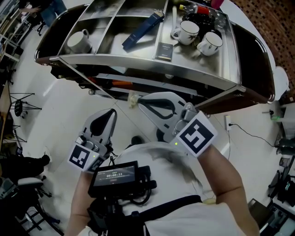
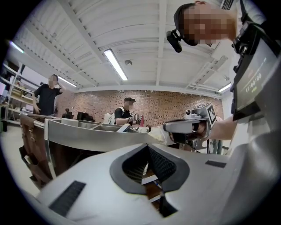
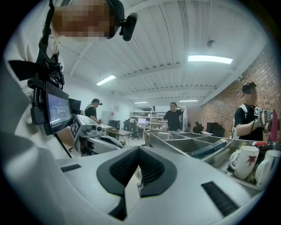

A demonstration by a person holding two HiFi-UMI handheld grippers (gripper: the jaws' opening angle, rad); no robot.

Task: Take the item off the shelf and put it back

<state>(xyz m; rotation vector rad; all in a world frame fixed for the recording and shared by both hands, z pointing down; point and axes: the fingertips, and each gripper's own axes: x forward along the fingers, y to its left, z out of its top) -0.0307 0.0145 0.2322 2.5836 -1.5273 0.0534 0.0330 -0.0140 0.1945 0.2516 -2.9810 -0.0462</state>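
The steel shelf [image 1: 138,62] has several open compartments on top. In them lie a long blue box [image 1: 143,30], a small dark packet [image 1: 164,50], a white mug [image 1: 79,40] at the left and two white mugs [image 1: 189,32] at the right. My left gripper [image 1: 112,113] is shut and empty, low in front of the shelf. My right gripper [image 1: 139,99] is also shut with nothing in it, its tip just below the shelf's front rim. From the right gripper view [image 3: 139,149] the blue box [image 3: 210,149] and a mug [image 3: 243,161] lie ahead to the right. The left gripper view [image 2: 148,147] shows the right gripper [image 2: 169,127].
A pale crumpled thing [image 1: 132,98] sits at the right gripper's tip; I cannot tell if they touch. Bottles [image 1: 198,8] stand at the shelf's back right. A lower shelf level [image 1: 124,83] lies under the rim. Several people stand beyond the shelf, one [image 3: 175,116] near desks.
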